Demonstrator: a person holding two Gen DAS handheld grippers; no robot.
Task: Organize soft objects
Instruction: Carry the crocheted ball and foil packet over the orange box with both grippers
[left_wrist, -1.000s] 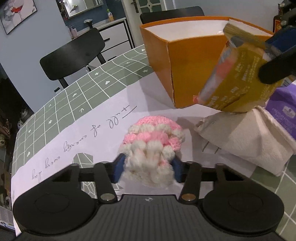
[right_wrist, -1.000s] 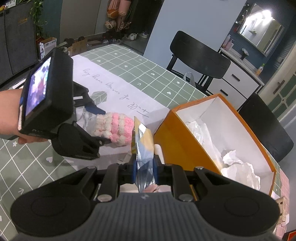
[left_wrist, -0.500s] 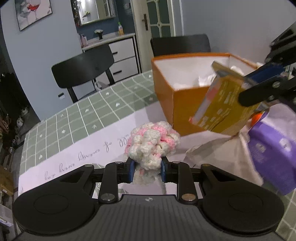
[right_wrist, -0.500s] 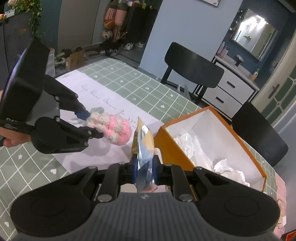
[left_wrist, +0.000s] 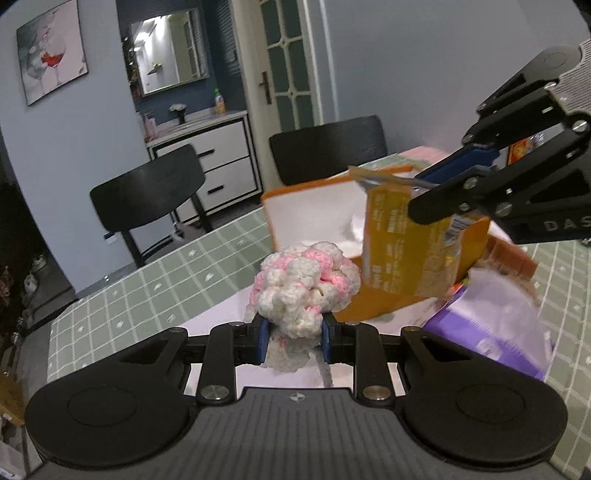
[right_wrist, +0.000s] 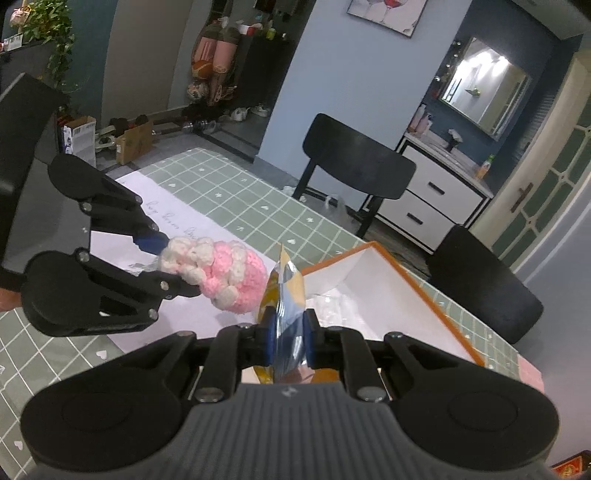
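Care matters now: lift both soft things over the orange box rim, then let go so they drop inside. One left gripper has its jaws squeezed on one pink and white yarn ball, up in the air beside the box. One right gripper has its jaws pinched on one yellow packet, just over the box
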